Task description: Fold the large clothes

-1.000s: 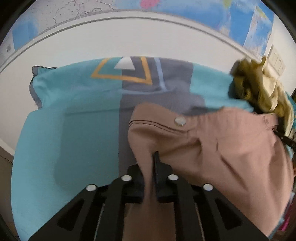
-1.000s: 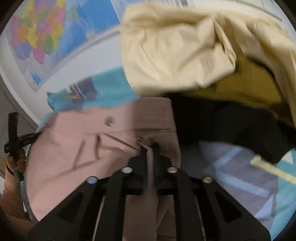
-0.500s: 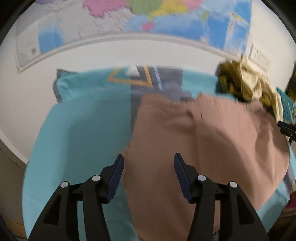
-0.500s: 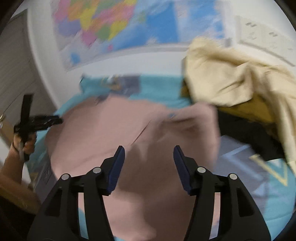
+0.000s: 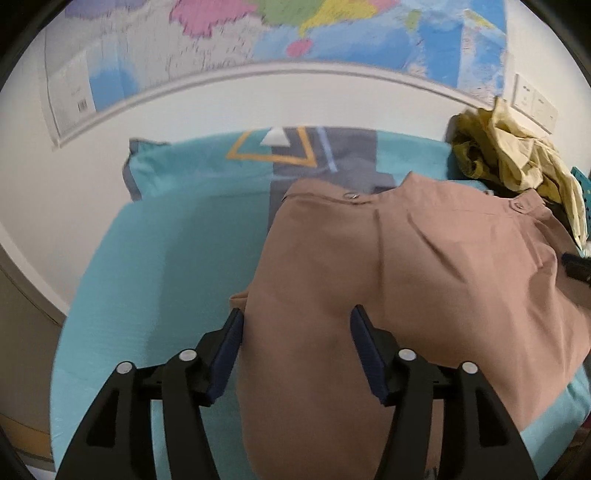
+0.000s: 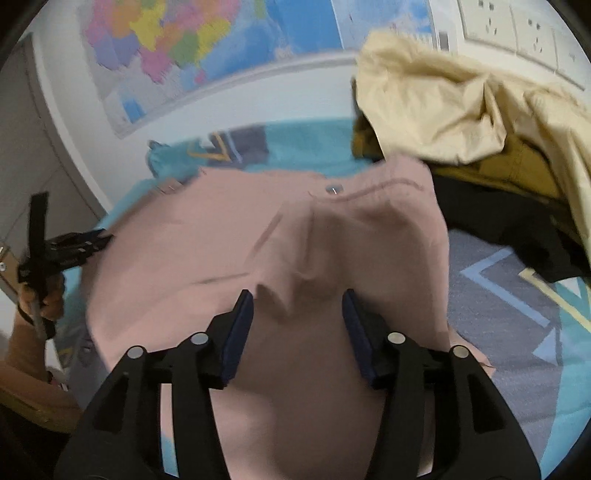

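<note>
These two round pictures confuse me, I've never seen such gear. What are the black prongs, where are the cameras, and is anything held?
A person holds hand-operated tongs in each hand, with a wide-angle camera on each looking along the prongs. One picture comes from the left tongs, the other from the right tongs. Both have just been opening and grip nothing. Beneath them pinkish-brown trousers lie on a turquoise bedspread. A pile of yellow and dark clothes sits beside them, with a wall map behind.

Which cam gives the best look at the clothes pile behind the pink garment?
Right wrist: the pile fills its upper right, with cream, mustard and black layers distinct. Left wrist shows it only small, at the right edge.
</note>
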The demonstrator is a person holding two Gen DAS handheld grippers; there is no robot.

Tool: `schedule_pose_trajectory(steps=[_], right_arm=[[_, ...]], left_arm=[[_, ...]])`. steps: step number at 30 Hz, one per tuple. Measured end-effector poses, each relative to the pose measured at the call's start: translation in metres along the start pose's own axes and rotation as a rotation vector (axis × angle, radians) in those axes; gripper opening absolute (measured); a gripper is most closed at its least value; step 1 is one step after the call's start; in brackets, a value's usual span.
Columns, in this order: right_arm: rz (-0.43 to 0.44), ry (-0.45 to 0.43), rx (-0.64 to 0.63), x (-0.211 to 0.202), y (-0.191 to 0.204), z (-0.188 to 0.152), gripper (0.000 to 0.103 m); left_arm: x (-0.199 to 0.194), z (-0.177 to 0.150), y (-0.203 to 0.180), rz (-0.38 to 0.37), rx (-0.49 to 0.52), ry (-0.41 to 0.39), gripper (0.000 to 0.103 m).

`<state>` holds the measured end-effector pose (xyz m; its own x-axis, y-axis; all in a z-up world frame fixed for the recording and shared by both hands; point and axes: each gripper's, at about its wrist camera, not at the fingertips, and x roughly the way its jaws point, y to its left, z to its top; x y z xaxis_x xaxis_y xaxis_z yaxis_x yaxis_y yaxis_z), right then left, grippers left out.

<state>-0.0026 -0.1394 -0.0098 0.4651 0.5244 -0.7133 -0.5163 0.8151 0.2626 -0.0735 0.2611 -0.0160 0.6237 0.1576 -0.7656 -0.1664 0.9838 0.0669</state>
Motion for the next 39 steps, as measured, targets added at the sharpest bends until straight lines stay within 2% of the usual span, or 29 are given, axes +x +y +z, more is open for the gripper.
schedule_pose_trajectory(steps=[3, 7, 11, 12, 14, 17, 19, 22, 24, 28, 32, 36, 39], right_arm=[[0.016, -0.037, 0.006, -0.016, 0.001, -0.004, 0.066], [-0.008, 0.0, 0.019, -0.013, -0.011, -0.014, 0.066], [-0.056, 0.047, 0.088, 0.003, -0.034, -0.024, 0.063], [-0.044, 0.054, 0.113, 0.005, -0.037, -0.025, 0.063], [-0.04, 0.047, 0.134, 0.003, -0.037, -0.025, 0.063], [-0.076, 0.025, 0.083, -0.008, -0.024, -0.02, 0.066], [-0.056, -0.003, 0.062, -0.018, -0.016, -0.016, 0.066], [-0.024, -0.051, 0.006, -0.032, 0.004, -0.01, 0.067], [0.027, -0.064, -0.06, -0.036, 0.026, -0.008, 0.071], [0.103, -0.014, -0.184, -0.02, 0.065, -0.013, 0.073], [0.135, 0.042, -0.338, 0.002, 0.112, -0.022, 0.073], [0.231, 0.032, -0.456, 0.009, 0.153, -0.022, 0.076], [0.264, 0.026, -0.56, 0.022, 0.187, -0.023, 0.077]], left_arm=[[-0.01, -0.003, -0.01, 0.02, 0.032, -0.024, 0.066], [-0.011, -0.009, -0.022, 0.04, 0.072, -0.025, 0.067], [-0.004, -0.014, -0.021, 0.028, 0.055, 0.004, 0.067], [-0.002, -0.016, -0.02, 0.028, 0.047, 0.012, 0.067], [0.001, -0.019, -0.019, 0.029, 0.032, 0.026, 0.067], [0.002, -0.023, -0.017, 0.027, 0.019, 0.033, 0.07], [0.001, -0.025, -0.017, 0.028, 0.015, 0.031, 0.07], [0.0, -0.026, -0.015, 0.016, 0.001, 0.033, 0.07], [0.001, -0.027, -0.015, 0.015, -0.007, 0.037, 0.07], [0.005, -0.029, -0.015, 0.016, -0.02, 0.046, 0.07], [-0.006, -0.03, -0.005, -0.011, -0.072, 0.032, 0.071], [-0.021, -0.038, 0.014, -0.063, -0.161, 0.029, 0.071], [-0.034, -0.047, 0.024, -0.08, -0.196, 0.023, 0.071]])
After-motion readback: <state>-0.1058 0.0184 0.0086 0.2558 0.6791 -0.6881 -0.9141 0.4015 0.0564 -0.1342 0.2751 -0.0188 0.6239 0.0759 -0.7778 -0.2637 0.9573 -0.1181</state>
